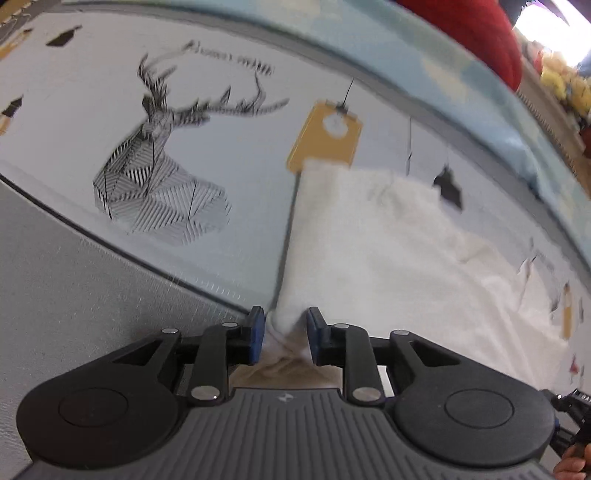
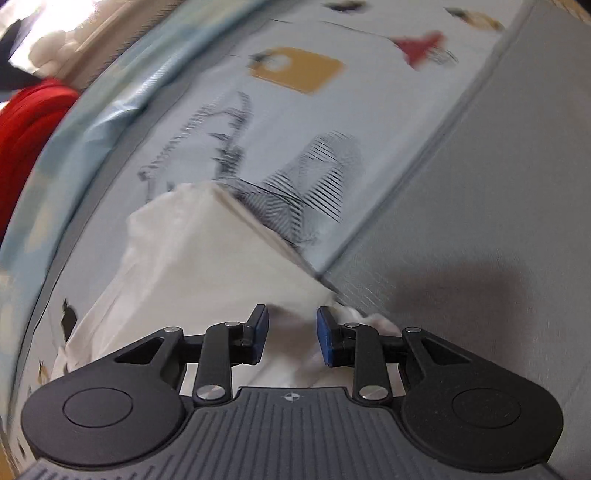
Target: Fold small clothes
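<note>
One white garment (image 1: 373, 240) lay spread on a pale printed sheet (image 1: 240, 155), its near edge bunched up toward both cameras. In the left wrist view its straight left edge ran up the sheet to a mustard tag motif (image 1: 325, 136), and a striped stag's head print (image 1: 155, 173) lay well apart to the left of it. The left hand-held gripper (image 1: 285, 338) pointed steeply down with a gathered fold of the white cloth between its blue pads; the jaws stood narrow, and the pads seemed to press on the fold from both sides. In the right wrist view the same garment (image 2: 207, 258) filled the middle, one corner reaching onto the stag print (image 2: 295, 184). The right hand-held gripper (image 2: 291, 336) hung over crumpled cloth with its jaws parted a little; cloth lay between the blue pads, with a gap visible on each side, so nothing was clamped. A plain grey surface (image 2: 480, 221) bordered the sheet. A red cushion-like mass (image 1: 476, 33) sat beyond a light blue fabric band (image 1: 424, 66) at the far side.
</note>
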